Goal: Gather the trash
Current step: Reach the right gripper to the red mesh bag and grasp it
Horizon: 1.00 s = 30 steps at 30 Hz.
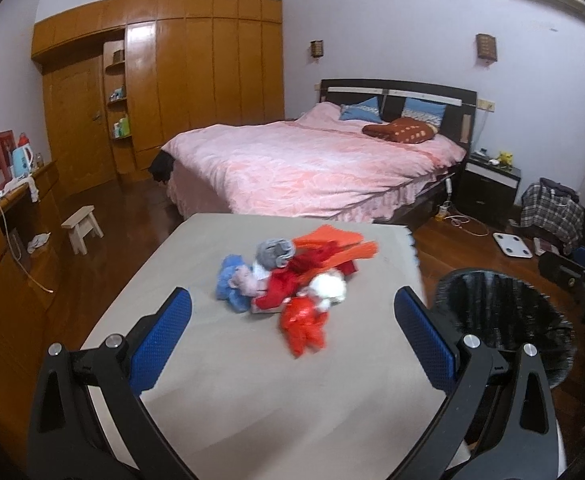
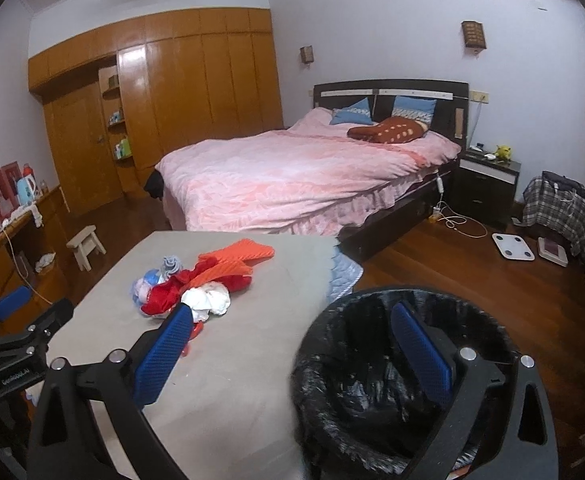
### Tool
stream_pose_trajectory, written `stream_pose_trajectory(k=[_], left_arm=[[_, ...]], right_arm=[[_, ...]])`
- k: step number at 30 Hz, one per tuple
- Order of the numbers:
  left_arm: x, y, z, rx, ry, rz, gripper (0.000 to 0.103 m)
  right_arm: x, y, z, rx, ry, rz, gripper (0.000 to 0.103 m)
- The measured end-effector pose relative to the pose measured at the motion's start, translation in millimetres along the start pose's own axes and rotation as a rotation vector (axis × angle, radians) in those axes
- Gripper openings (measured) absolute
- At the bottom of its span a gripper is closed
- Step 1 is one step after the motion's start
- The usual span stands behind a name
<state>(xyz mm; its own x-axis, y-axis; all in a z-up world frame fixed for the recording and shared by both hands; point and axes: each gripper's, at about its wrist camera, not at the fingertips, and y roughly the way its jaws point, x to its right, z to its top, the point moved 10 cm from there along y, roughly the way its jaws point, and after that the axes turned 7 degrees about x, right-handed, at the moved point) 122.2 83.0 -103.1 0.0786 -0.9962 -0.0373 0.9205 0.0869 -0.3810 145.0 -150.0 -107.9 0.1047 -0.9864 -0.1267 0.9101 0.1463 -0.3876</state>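
Note:
A pile of crumpled trash [image 1: 292, 276] lies on the grey table [image 1: 220, 380]: red, orange, white, blue, pink and grey scraps. It also shows in the right wrist view [image 2: 200, 284]. My left gripper [image 1: 292, 312] is open and empty, just short of the pile, with a red scrap [image 1: 304, 326] between its blue fingers. My right gripper [image 2: 292, 316] is open and empty; its left finger [image 2: 164, 352] is over the table by the pile, its right finger [image 2: 420, 348] over a bin lined with a black bag [image 2: 372, 392]. The bin stands at the table's right side [image 1: 500, 312].
A pink-covered bed [image 1: 312, 164] stands beyond the table. A wooden wardrobe [image 1: 172, 80] fills the far left wall. A small stool [image 1: 82, 226] and a desk [image 1: 4, 216] are at the left. A nightstand [image 1: 488, 180], a scale [image 1: 512, 245] and a plaid bag [image 1: 552, 208] are at the right.

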Motion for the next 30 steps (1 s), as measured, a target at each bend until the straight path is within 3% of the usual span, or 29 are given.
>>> stream_pose_trajectory(k=[13,22,30], left_arm=[[-68,74,-43,-0.07,-0.001,0.083,0.098],[-116,116,-77,-0.121,-0.043,0.12,0.098],[-146,133,-91,-0.148,-0.065,0.159,0.098]], right_arm=[[-77,106,-57,-0.095,-0.102,0.085,0.097],[-141,162,-98,-0.175,-0.15,0.172,0.078],[-172,184,-118,-0.223,-0.17,0.223,0.061]])
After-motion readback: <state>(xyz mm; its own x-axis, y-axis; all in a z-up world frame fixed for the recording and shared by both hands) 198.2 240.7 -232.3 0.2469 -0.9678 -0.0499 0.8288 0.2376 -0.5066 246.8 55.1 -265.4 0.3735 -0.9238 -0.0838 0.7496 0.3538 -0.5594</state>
